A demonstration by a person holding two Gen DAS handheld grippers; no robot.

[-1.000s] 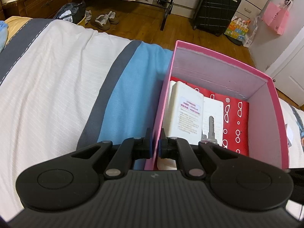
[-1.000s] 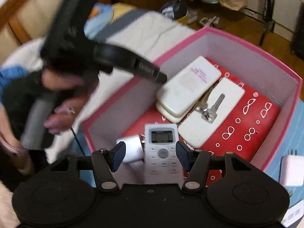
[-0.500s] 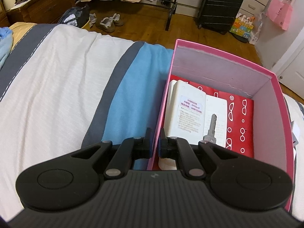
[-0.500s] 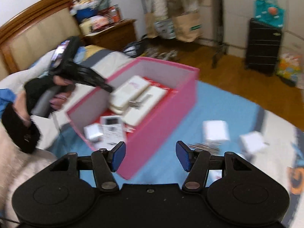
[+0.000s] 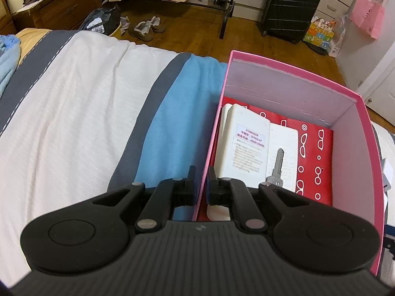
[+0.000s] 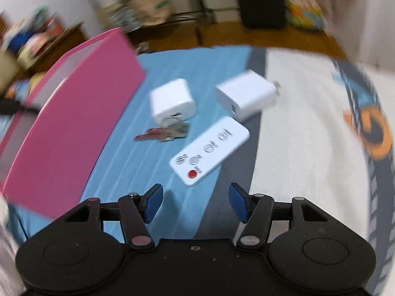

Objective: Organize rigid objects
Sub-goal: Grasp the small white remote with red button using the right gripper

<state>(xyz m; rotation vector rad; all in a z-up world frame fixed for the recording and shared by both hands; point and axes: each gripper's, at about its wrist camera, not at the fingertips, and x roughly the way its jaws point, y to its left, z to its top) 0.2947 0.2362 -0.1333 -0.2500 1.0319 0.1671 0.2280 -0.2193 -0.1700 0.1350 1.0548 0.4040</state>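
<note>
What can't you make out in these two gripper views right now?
- Left wrist view: the left gripper and its body hide the near end of the pink box.
- Right wrist view: motion blur smears the keys and the flat remote markings; room behind unreadable.

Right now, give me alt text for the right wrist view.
Blurred view: the open right claw hovers over a slim white remote on the blue bedspread, with keys and two white chargers beyond and the pink box at left.
</note>
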